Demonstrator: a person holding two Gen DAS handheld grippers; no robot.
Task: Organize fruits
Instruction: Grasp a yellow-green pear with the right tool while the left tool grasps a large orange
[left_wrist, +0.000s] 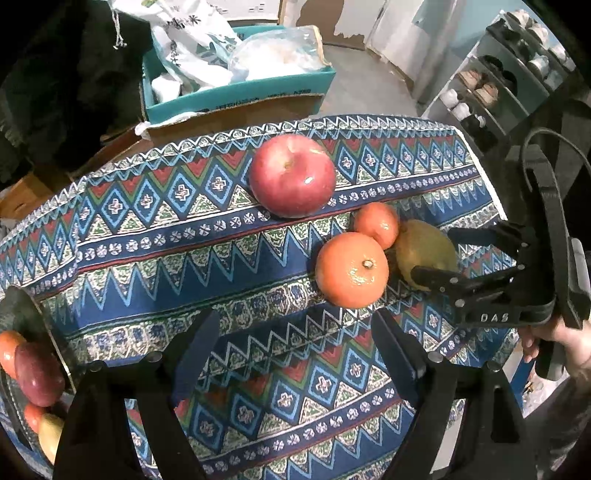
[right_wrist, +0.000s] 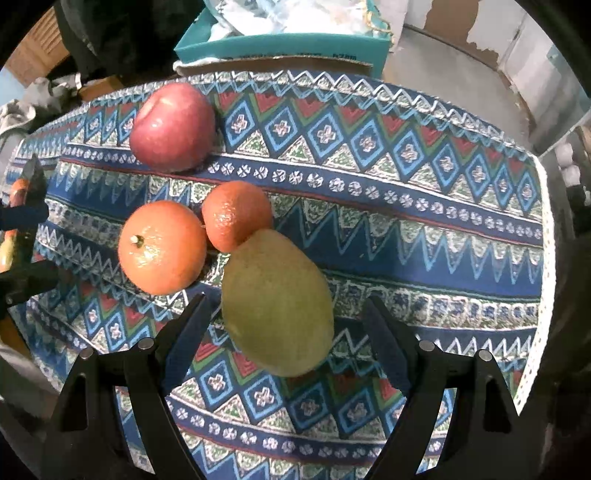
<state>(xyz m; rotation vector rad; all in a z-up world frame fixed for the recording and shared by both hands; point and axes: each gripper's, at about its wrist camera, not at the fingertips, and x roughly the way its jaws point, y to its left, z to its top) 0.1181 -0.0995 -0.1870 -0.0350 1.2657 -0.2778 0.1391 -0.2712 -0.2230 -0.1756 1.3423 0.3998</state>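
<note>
Right tongs (right_wrist: 284, 325) spread wide around the yellow-green oval pear (right_wrist: 277, 302) — not pinching; left tongs (left_wrist: 295, 332) spread, empty.

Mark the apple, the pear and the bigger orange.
apple (left_wrist: 292, 175), left wrist view, middle of red skin
pear (right_wrist: 277, 302), right wrist view, centre of body
bigger orange (right_wrist: 161, 247), right wrist view, centre of peel

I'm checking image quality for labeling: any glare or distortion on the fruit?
Left wrist view: small glare spots on the large orange and apple, tablecloth stripes bowed by fisheye. Right wrist view: pear matte, looming large; corners vignetted black.
</note>
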